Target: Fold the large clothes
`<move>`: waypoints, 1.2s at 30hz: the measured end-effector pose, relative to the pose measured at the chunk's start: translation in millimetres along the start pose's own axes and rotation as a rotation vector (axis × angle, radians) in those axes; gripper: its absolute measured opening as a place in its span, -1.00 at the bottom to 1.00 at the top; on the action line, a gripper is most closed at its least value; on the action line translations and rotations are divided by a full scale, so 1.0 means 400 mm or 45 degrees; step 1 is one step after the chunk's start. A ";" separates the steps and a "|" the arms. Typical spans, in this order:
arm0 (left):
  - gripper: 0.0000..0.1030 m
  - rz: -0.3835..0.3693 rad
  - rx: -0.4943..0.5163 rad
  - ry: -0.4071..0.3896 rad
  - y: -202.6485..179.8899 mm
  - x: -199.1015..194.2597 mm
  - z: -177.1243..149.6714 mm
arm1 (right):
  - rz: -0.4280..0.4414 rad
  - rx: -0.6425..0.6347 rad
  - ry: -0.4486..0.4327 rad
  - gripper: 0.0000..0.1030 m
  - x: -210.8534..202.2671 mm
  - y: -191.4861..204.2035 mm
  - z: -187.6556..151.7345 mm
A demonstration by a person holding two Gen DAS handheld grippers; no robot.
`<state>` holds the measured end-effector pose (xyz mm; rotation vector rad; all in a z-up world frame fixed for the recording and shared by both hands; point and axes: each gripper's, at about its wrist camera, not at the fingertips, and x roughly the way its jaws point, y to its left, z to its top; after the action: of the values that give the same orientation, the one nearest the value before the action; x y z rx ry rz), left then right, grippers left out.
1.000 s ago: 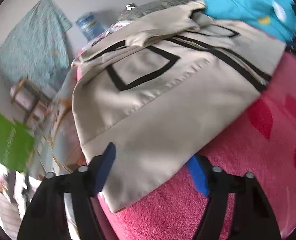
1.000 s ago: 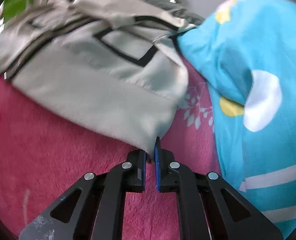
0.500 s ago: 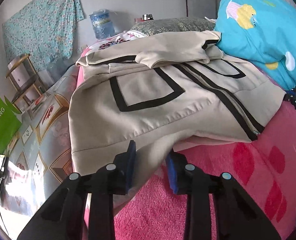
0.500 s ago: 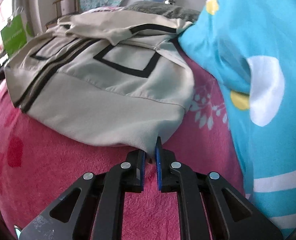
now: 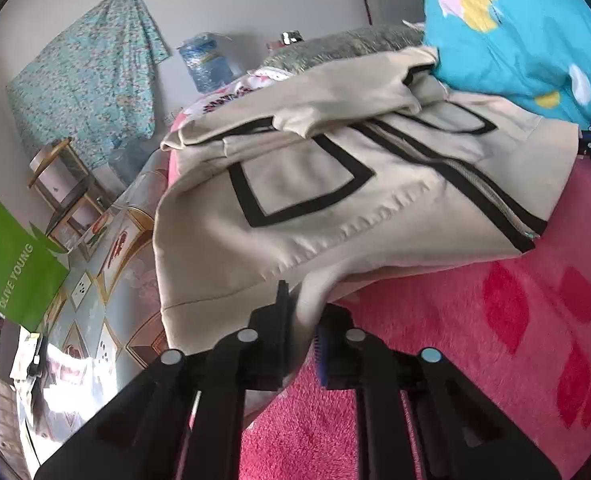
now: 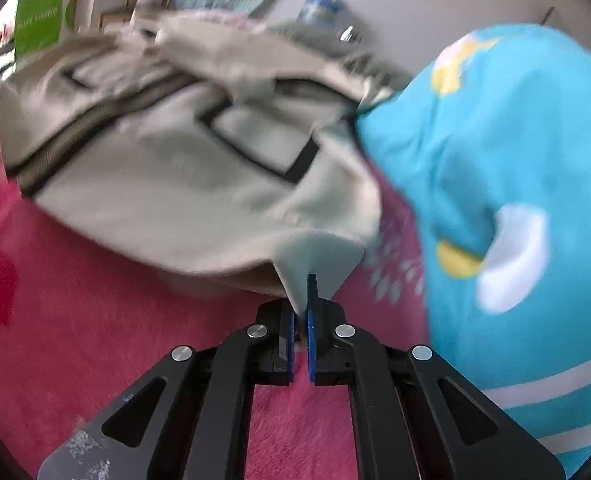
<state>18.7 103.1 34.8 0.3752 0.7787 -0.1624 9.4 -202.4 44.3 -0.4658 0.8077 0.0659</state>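
The fingers point(image 5: 285, 316) of both grippers pinch the jacket's point(image 5: 335, 200) hem corners, sleeves already folded in, the bottom-to-top fold apparently still ahead.

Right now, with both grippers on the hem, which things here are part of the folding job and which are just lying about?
In the job:
- beige jacket
- left gripper, shut on its hem
- right gripper, shut on its hem corner
- pink blanket underneath

Lying about:
- blue cushion
- green bag
- water jug
- grey pillow
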 end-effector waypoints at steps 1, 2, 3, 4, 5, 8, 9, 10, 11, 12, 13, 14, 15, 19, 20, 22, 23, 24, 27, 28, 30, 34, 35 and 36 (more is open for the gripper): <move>-0.84 0.003 -0.018 -0.012 0.006 -0.005 0.006 | 0.005 0.010 -0.011 -0.91 -0.004 -0.005 0.013; -0.85 0.003 -0.031 -0.019 0.010 -0.007 0.011 | 0.011 0.025 -0.025 -0.91 -0.006 -0.013 0.029; -0.86 0.006 -0.065 -0.033 0.021 -0.010 0.024 | 0.024 0.055 -0.044 -0.91 -0.006 -0.025 0.053; -0.88 0.005 -0.083 -0.039 0.028 -0.009 0.033 | 0.036 0.070 -0.044 -0.91 -0.004 -0.031 0.068; -0.88 0.005 -0.104 -0.044 0.036 -0.006 0.046 | 0.039 0.093 -0.054 -0.91 -0.001 -0.038 0.084; -0.89 0.009 -0.148 -0.056 0.055 0.013 0.080 | 0.085 0.188 -0.051 -0.91 0.027 -0.068 0.131; -0.89 0.010 -0.161 -0.060 0.061 0.020 0.090 | 0.104 0.219 -0.041 -0.91 0.045 -0.081 0.148; -0.89 0.011 -0.175 -0.062 0.066 0.027 0.101 | 0.107 0.236 -0.032 -0.91 0.052 -0.085 0.157; -0.89 0.014 -0.190 -0.069 0.072 0.032 0.112 | 0.114 0.256 -0.031 -0.91 0.064 -0.095 0.170; -0.89 0.017 -0.210 -0.077 0.082 0.039 0.129 | 0.129 0.273 -0.023 -0.91 0.082 -0.104 0.190; -0.89 0.021 -0.223 -0.085 0.091 0.044 0.145 | 0.145 0.291 -0.013 -0.91 0.099 -0.112 0.207; -0.89 0.019 -0.235 -0.085 0.101 0.051 0.163 | 0.168 0.317 0.002 -0.91 0.117 -0.123 0.225; -0.89 0.021 -0.238 -0.087 0.110 0.058 0.182 | 0.179 0.344 0.010 -0.91 0.135 -0.136 0.244; -0.89 0.063 -0.219 -0.105 0.149 0.101 0.267 | 0.172 0.369 0.011 -0.91 0.186 -0.162 0.317; -0.89 0.068 -0.216 -0.101 0.158 0.115 0.284 | 0.163 0.366 0.004 -0.91 0.198 -0.167 0.337; -0.90 0.088 -0.219 -0.089 0.186 0.159 0.335 | 0.158 0.361 -0.004 -0.91 0.231 -0.181 0.389; -0.89 0.091 -0.223 -0.083 0.199 0.176 0.353 | 0.160 0.356 -0.009 -0.91 0.249 -0.188 0.417; -0.89 0.095 -0.230 -0.084 0.214 0.202 0.380 | 0.161 0.343 -0.001 -0.91 0.276 -0.195 0.451; -0.82 0.013 -0.226 -0.002 0.263 0.320 0.467 | 0.165 0.350 0.052 -0.87 0.365 -0.220 0.525; -0.72 -0.034 -0.271 -0.011 0.287 0.345 0.486 | 0.173 0.360 0.056 -0.86 0.391 -0.233 0.541; -0.28 -0.193 -0.453 -0.038 0.359 0.376 0.516 | 0.213 0.425 0.088 -0.83 0.436 -0.264 0.549; 0.49 -0.610 -0.983 -0.074 0.519 0.420 0.470 | 0.368 0.518 0.092 -0.72 0.476 -0.295 0.515; 0.49 -0.628 -1.075 -0.054 0.550 0.430 0.448 | 0.410 0.507 0.059 -0.61 0.472 -0.297 0.508; 0.48 -0.585 -1.103 -0.046 0.568 0.432 0.434 | 0.452 0.490 0.041 -0.47 0.468 -0.293 0.508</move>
<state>317.2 244.3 85.9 -0.6309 0.8170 -0.2417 305.0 -243.3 76.9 0.0435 0.9036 0.2278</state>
